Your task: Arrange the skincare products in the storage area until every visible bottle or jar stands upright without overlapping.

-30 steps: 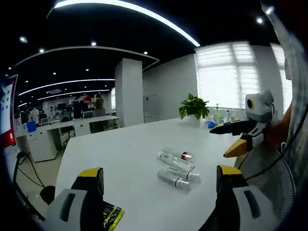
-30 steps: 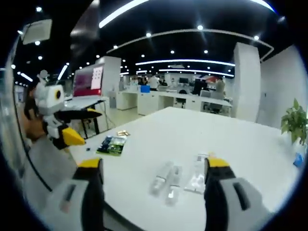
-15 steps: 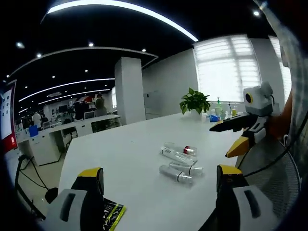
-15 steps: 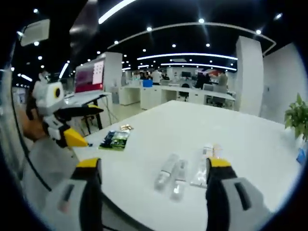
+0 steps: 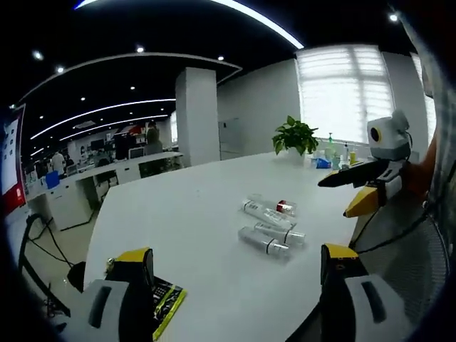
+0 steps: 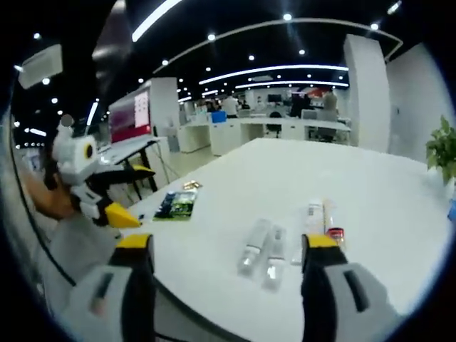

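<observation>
Small clear skincare bottles (image 5: 267, 226) lie flat in a loose cluster on the white desk (image 5: 185, 221), near the edge closest to us; in the right gripper view the cluster (image 6: 274, 246) sits between our claw's two jaws. We count about four, one with a red cap (image 5: 282, 207). They lie side by side, some touching; none stands upright, so we judge the arranging not yet begun.

Left claw (image 5: 235, 299): jaws spread wide, nothing between them, held off the near edge and aimed at the cluster. Right claw (image 6: 224, 285): likewise spread and empty, held above the near edge. Each claw also appears at the side of the other's view, hovering clear of the desk.

A flat green-and-black packet (image 6: 174, 204) lies at the desk edge, well apart from the bottles. A potted plant (image 5: 296, 135) stands at the far end.
</observation>
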{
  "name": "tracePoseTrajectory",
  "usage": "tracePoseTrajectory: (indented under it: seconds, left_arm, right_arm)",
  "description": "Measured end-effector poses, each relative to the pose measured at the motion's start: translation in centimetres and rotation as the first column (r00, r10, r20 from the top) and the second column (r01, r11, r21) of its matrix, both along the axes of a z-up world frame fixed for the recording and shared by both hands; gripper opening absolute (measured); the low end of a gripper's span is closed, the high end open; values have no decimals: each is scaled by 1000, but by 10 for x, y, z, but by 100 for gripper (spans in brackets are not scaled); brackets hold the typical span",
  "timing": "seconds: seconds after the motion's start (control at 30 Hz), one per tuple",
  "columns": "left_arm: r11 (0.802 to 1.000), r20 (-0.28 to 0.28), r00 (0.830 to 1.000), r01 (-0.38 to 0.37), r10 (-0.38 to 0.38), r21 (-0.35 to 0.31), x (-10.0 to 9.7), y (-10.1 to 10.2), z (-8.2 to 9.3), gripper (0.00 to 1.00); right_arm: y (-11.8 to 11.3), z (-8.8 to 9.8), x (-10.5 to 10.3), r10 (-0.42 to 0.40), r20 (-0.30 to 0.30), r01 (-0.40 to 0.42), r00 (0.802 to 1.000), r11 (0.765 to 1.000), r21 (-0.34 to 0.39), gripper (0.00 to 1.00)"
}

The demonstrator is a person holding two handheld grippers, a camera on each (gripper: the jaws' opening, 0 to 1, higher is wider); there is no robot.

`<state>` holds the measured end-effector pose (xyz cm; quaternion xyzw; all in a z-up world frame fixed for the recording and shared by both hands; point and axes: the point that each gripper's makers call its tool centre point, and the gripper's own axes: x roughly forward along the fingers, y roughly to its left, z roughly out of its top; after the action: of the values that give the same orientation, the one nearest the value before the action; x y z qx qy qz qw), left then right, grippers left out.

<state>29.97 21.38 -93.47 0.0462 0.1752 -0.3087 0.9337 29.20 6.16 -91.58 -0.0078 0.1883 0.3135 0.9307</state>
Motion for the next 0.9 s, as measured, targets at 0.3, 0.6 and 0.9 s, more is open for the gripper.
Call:
tracePoseTrajectory:
  seconds: [0.3,0.6,0.9]
  left_arm:
    - [1000,11,1000,1,-1,29,-1,0,0,100]
    - [998,3,1000,-20,20,59,2,4,-4,100]
    - [998,-6,1000,-25,25,54,2,5,-4,100]
  right_arm:
    - [-6,27,1,-10,70,3,997,995,100,74]
    - [-24,25,26,-12,-55,23,998,979,200,62]
    - [-21,16,68,45,-62,-37,997,991,125,57]
